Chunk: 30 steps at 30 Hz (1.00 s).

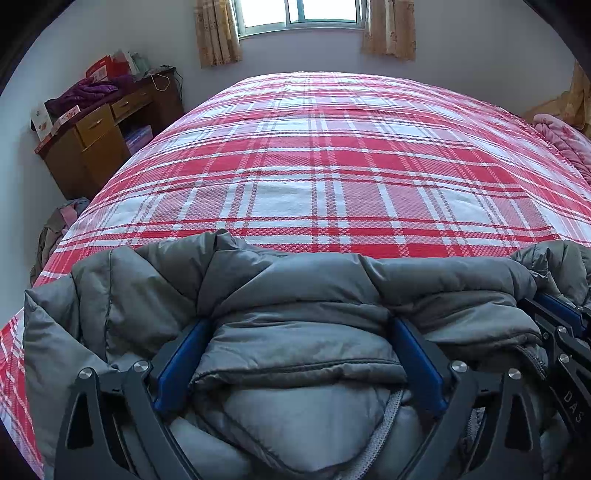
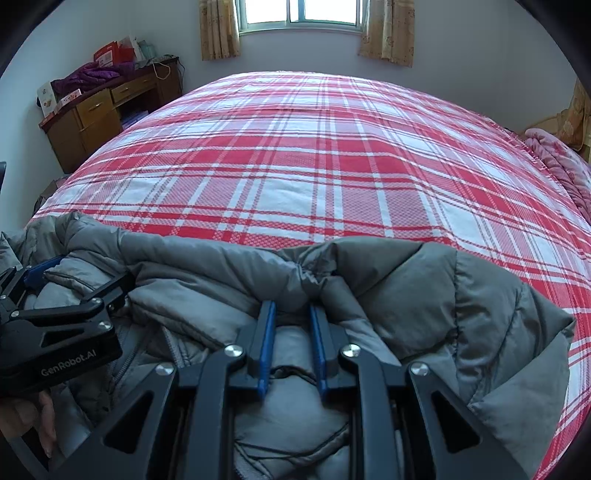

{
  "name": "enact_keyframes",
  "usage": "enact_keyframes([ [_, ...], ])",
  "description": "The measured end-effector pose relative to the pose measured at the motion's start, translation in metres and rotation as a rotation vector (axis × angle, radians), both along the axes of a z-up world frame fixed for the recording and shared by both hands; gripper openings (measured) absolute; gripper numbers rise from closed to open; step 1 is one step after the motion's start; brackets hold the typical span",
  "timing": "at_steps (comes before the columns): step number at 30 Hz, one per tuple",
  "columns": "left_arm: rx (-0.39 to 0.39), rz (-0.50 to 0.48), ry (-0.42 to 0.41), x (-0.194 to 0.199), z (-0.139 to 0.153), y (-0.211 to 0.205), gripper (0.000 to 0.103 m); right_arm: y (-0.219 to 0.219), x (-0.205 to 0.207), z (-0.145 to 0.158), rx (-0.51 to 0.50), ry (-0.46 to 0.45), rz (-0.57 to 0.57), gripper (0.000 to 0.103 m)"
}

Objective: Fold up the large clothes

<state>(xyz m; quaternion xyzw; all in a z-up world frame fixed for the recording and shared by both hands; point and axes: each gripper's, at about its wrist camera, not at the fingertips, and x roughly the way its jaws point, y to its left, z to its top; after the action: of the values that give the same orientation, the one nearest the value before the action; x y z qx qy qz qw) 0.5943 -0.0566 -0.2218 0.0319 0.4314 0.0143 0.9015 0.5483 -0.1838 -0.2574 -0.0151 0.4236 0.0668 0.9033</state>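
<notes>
A grey puffer jacket (image 1: 295, 288) lies bunched at the near edge of the bed; it also shows in the right wrist view (image 2: 424, 295). My left gripper (image 1: 299, 325) is open wide, its blue-padded fingers (image 1: 177, 365) straddling a thick fold of the jacket without pinching it. My right gripper (image 2: 291, 310) has its fingers (image 2: 266, 343) close together, pinched on a fold of the jacket. The left gripper also shows at the left of the right wrist view (image 2: 85, 277). The right gripper's fingers show at the right edge of the left wrist view (image 1: 561, 317).
The bed with a red and white plaid sheet (image 1: 332, 166) stretches ahead to the far wall under a window (image 1: 299, 14). A wooden desk (image 1: 103, 129) with clutter stands at the left. A pink blanket (image 1: 565, 144) lies at the bed's right edge. Clothes (image 1: 55, 229) lie on the floor at the left.
</notes>
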Motion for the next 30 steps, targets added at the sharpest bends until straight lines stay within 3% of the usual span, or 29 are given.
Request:
enact_keyframes([
  [12, 0.008, 0.009, 0.011, 0.005, 0.0, -0.002, 0.101, 0.002, 0.001, -0.001, -0.007, 0.006, 0.001, 0.022],
  [14, -0.012, 0.001, 0.033, 0.005, 0.013, 0.004, 0.101, 0.006, 0.004, 0.001, -0.044, 0.017, 0.014, 0.022],
  [16, -0.037, 0.025, -0.034, -0.009, 0.042, 0.019, 0.1, 0.005, 0.004, 0.009, -0.065, 0.033, 0.036, 0.027],
  [17, -0.065, 0.02, -0.063, -0.019, 0.056, 0.028, 0.1, 0.0, 0.0, 0.017, -0.063, 0.032, 0.041, 0.033],
  [19, -0.1, 0.006, -0.072, -0.046, 0.077, 0.048, 0.1, -0.016, -0.018, 0.04, -0.029, -0.022, 0.023, 0.073],
  [20, -0.095, 0.009, -0.069, -0.061, 0.083, 0.056, 0.1, -0.026, -0.034, 0.053, -0.013, -0.064, 0.008, 0.079],
  [22, -0.089, 0.006, -0.076, -0.099, 0.088, 0.075, 0.1, -0.045, -0.064, 0.069, 0.015, -0.106, -0.011, 0.082],
  [25, -0.074, 0.016, -0.053, -0.162, 0.082, 0.101, 0.1, -0.071, -0.113, 0.068, 0.075, -0.065, 0.001, 0.082],
  [30, -0.056, 0.007, -0.004, -0.263, 0.056, 0.126, 0.1, -0.099, -0.208, 0.037, 0.1, 0.019, -0.005, 0.082],
])
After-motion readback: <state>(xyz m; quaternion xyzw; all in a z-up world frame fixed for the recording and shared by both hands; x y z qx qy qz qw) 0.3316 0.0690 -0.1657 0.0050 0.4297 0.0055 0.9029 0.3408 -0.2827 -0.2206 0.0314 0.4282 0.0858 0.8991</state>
